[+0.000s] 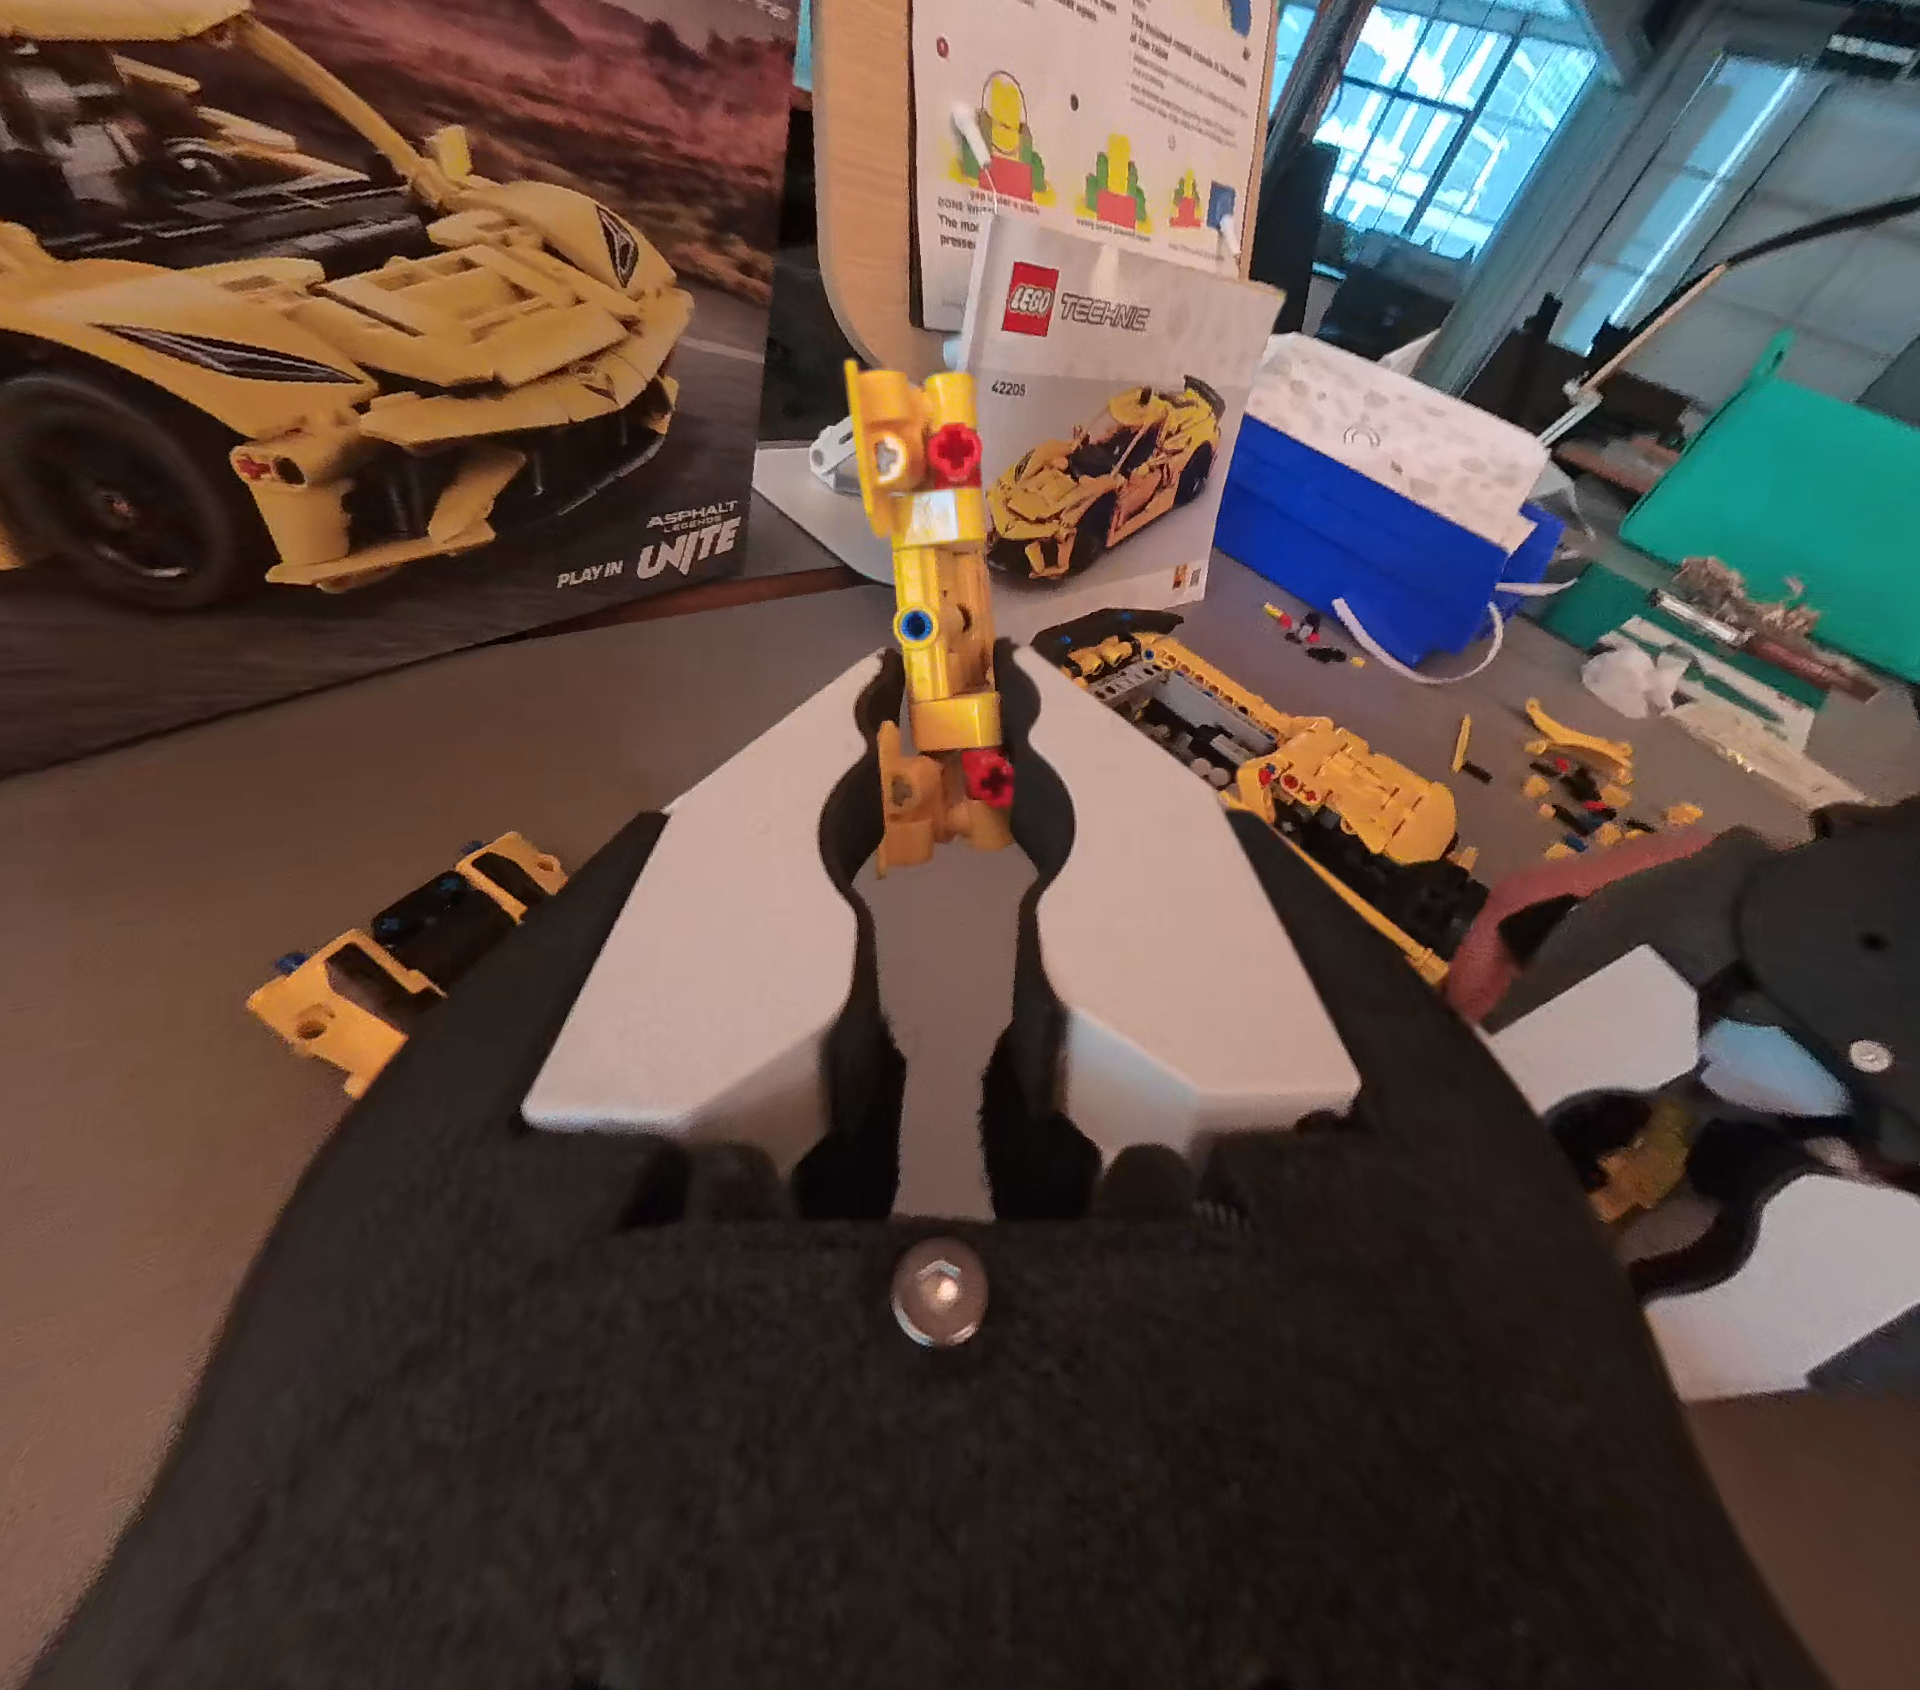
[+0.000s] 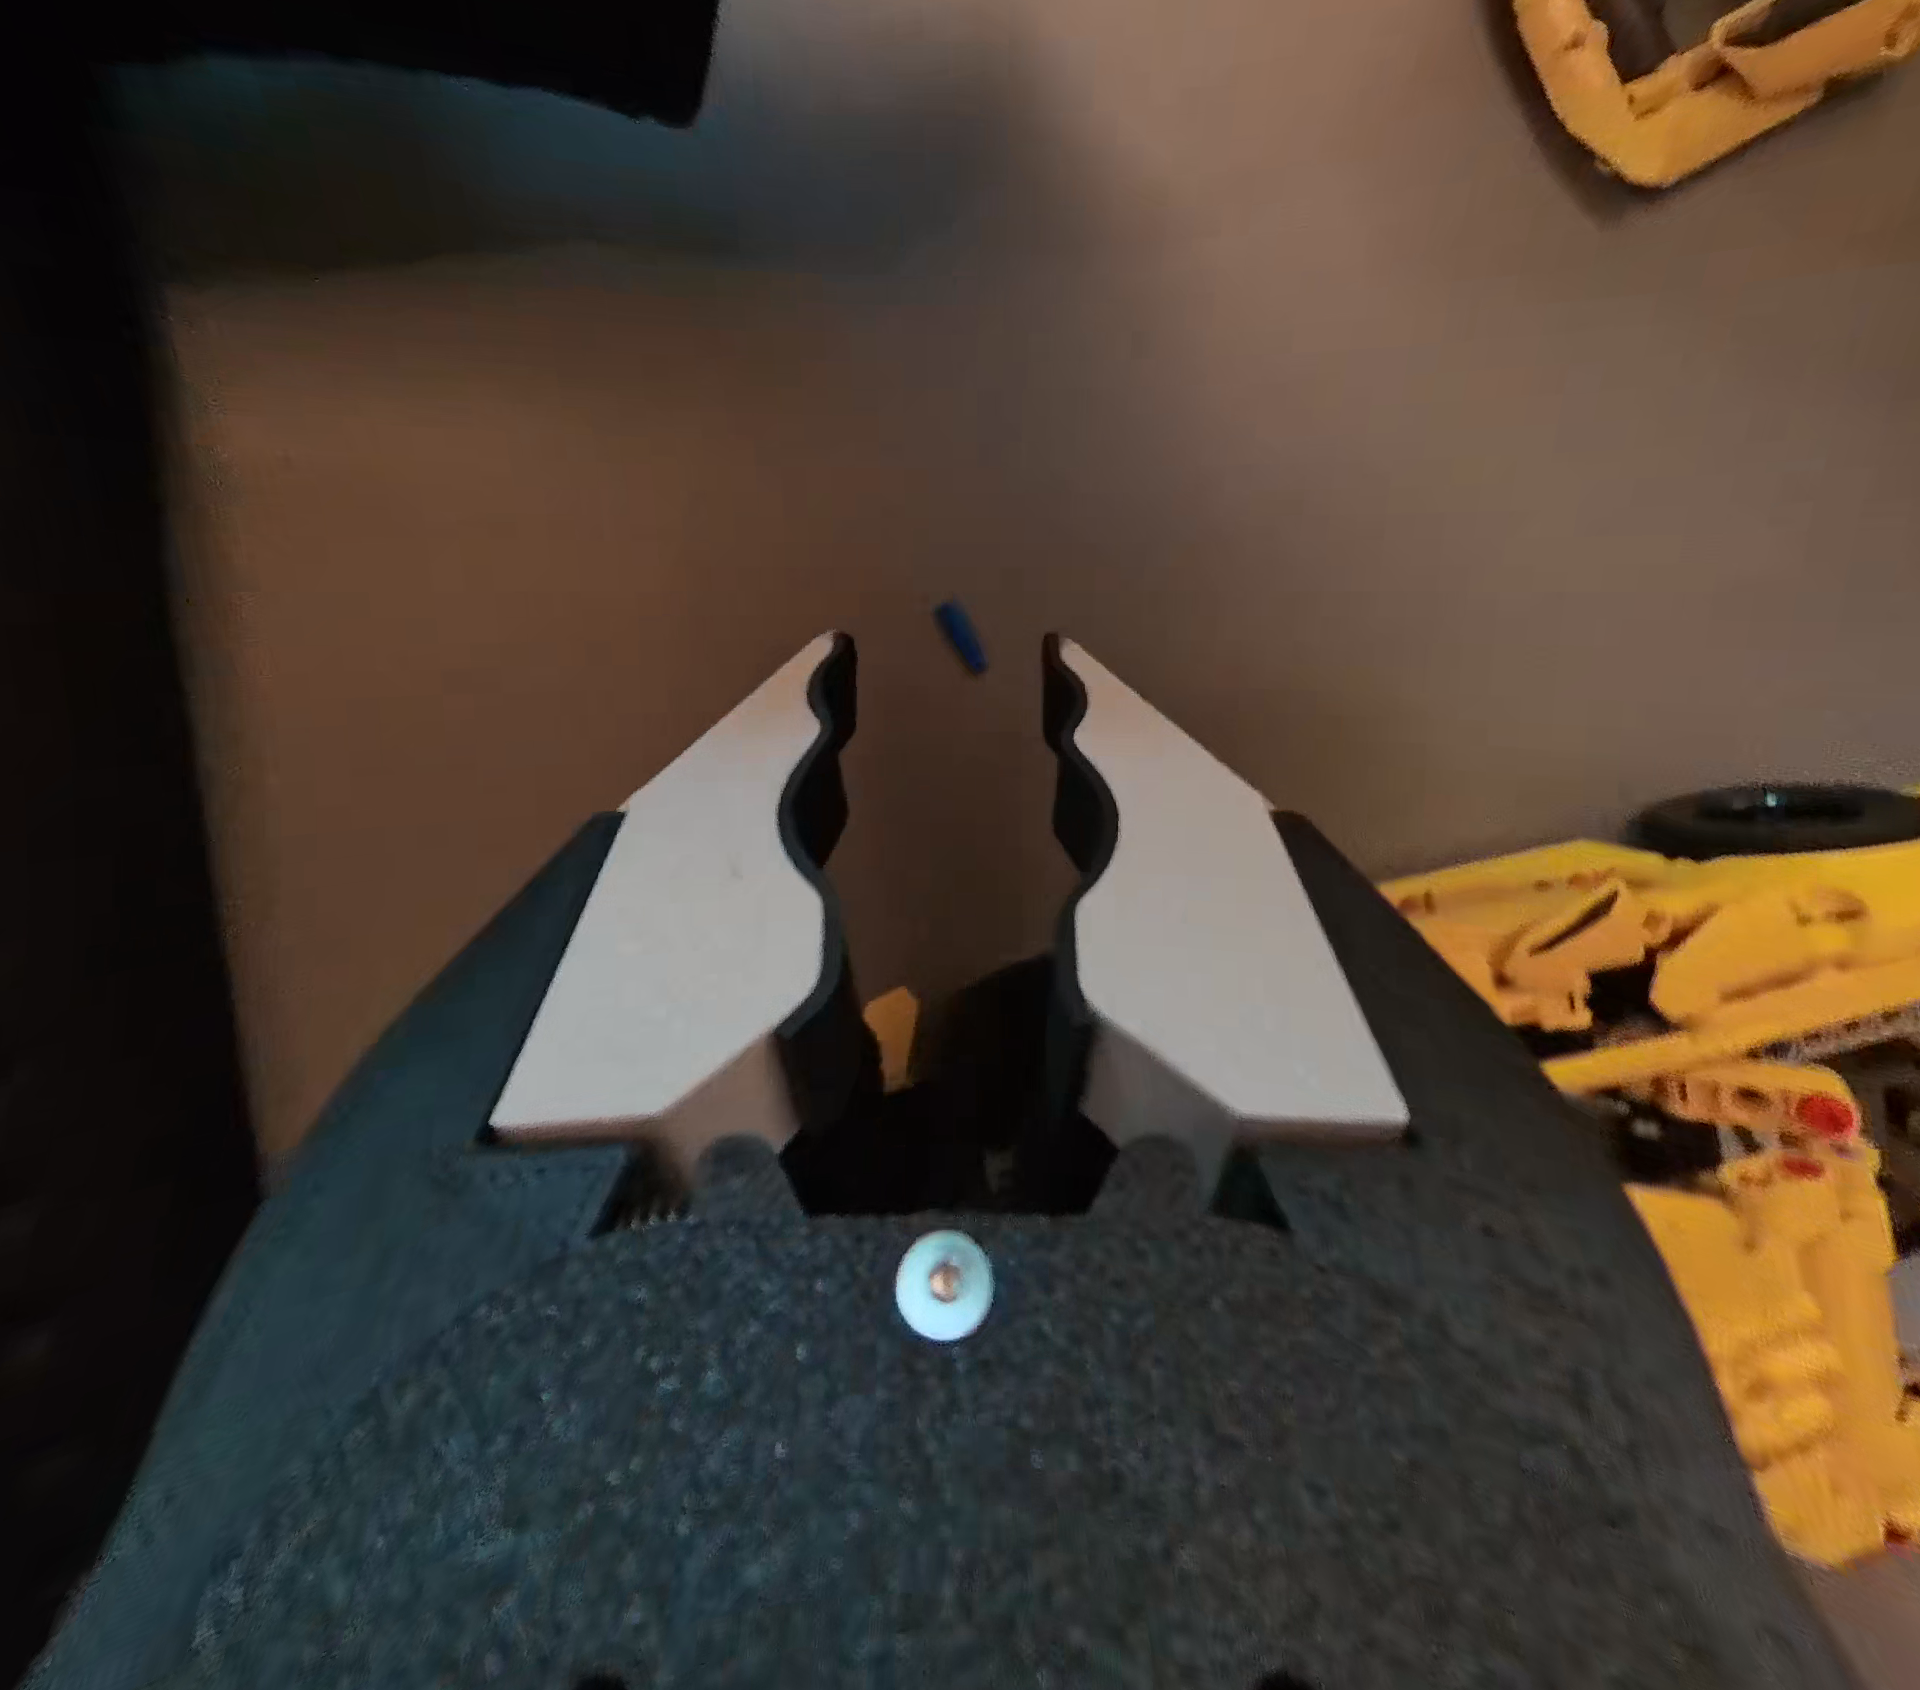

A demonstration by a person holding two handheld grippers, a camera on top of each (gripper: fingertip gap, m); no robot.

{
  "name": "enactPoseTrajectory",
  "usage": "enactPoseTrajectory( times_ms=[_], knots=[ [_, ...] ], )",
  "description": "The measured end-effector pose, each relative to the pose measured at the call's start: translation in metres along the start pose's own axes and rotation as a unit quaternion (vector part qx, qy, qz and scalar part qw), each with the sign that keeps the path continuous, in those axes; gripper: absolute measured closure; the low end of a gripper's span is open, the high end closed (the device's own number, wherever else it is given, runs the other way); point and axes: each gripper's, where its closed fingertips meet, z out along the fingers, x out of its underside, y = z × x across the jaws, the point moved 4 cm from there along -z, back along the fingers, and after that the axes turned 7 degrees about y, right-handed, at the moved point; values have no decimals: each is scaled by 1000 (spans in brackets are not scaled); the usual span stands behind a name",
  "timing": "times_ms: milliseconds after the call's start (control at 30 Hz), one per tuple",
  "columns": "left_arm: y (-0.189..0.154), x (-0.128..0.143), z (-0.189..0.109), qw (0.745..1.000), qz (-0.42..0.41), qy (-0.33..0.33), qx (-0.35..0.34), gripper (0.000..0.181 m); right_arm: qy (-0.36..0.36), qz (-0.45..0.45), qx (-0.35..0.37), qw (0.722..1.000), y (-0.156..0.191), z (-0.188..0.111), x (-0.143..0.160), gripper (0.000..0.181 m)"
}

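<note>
The left gripper (image 1: 951,664) is clamped on one upright yellow brick assembly (image 1: 938,591) carrying two red cross-ended pins (image 1: 954,451) and one blue pin (image 1: 914,625), raised above the grey tabletop (image 1: 208,861). The right gripper (image 2: 948,643) stands apart-jawed and empty over one small blue peg (image 2: 960,638) lying just beyond its tips. One partly built yellow brick car (image 1: 1299,767) lies beside it.

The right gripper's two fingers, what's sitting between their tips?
In the right wrist view, a small blue pin lies on the grey table just beyond the open right gripper, in line with the gap.
</note>
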Motion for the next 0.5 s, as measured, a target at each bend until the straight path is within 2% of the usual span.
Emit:
enactPoseTrajectory(
  times_ms=[67, 167, 267, 333, 433, 500],
  knots=[
    [0, 1, 1, 1000, -12, -3, 9, 164, 8, -14, -2, 1000, -3, 5, -2, 151],
    [-7, 1, 5, 1000, -3, 5, 23, 164, 69, -43, -16, 997, -8, 15, 3, 151],
    [-14, -1, 7, 999, 15, 8, 30, 164, 78, -56, -19, 995, -15, 20, -3, 158],
    [-16, -2, 6, 999, 19, 8, 34, 164, 86, -53, -49, 994, -13, 22, -5, 174],
    [-16, -3, 5, 999, 12, 4, 41, 164, 98, -52, -56, 992, -15, 21, -4, 176],
    [-17, -3, 4, 999, 2, 1, 49, 164, 82, -64, -37, 994, -16, 12, -4, 176]
  ],
)
